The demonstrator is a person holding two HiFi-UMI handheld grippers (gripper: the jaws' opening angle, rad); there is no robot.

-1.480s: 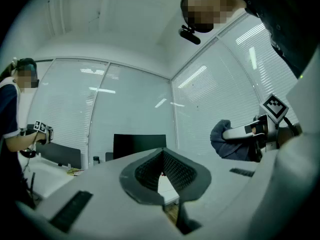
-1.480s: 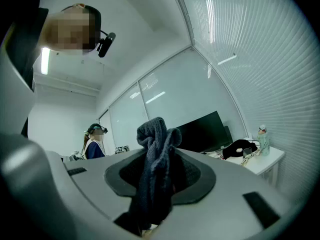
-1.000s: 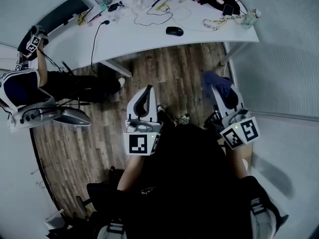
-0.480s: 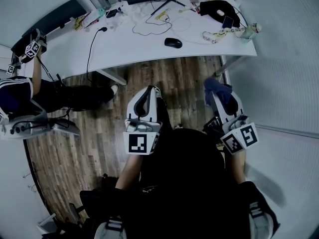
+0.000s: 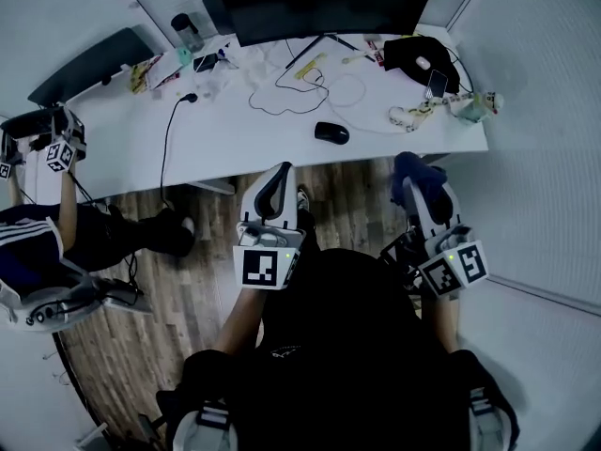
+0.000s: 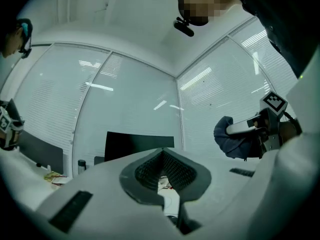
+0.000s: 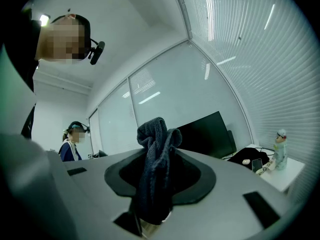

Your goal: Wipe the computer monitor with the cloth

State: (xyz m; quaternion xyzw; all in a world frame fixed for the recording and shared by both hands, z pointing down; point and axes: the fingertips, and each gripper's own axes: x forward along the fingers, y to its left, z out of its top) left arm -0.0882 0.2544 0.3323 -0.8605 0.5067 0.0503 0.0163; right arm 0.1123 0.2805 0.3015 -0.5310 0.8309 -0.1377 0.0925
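Dark-blue cloth [image 7: 156, 154] pinched in right tongs [image 7: 154, 189]; left tongs [image 6: 163, 178] closed, empty.

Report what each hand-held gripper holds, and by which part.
Right hand-held gripper: shut on the dark cloth, pinched at its bunched middle, with a folded end sticking out past the jaws. Left hand-held gripper: shut, with nothing between its jaws.
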